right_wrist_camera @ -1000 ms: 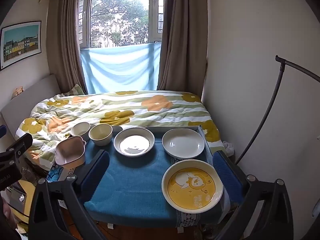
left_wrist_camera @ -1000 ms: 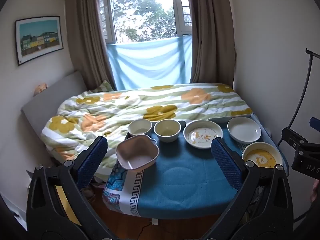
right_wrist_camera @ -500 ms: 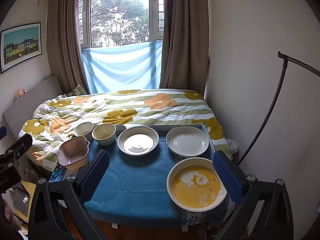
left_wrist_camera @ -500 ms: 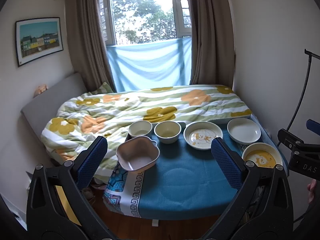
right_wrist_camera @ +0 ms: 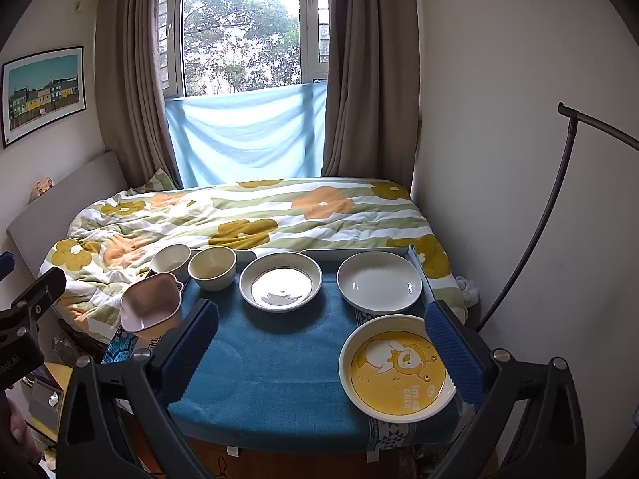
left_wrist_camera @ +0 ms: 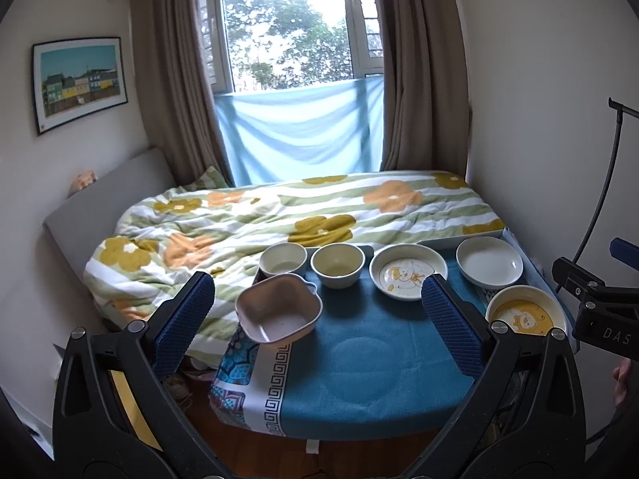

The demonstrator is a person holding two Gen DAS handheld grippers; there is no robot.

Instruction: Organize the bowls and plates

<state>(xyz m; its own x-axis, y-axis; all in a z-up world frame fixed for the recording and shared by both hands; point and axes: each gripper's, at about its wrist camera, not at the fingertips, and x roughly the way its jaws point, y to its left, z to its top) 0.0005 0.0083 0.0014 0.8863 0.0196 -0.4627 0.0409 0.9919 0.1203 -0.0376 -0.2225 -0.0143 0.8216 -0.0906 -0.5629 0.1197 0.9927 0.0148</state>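
A: Which step is this?
B: The very start, I think. Left gripper (left_wrist_camera: 317,299) and right gripper (right_wrist_camera: 321,321) hover spread wide, empty, before the blue table (right_wrist_camera: 271,363).
A: Next?
B: Probably lower onto the near yellow plate (right_wrist_camera: 397,367) or pink bowl (left_wrist_camera: 278,307); behind stand two round bowls (left_wrist_camera: 337,265) and plates (right_wrist_camera: 379,281). The table's far edge is hidden.

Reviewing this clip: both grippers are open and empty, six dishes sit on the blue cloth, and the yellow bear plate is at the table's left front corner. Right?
One detail is off. The yellow bear plate sits at the right front corner, beside the right gripper, as the right wrist view shows; the pink bowl is on the left. The left gripper and right gripper are open and empty, with six dishes on the blue cloth.
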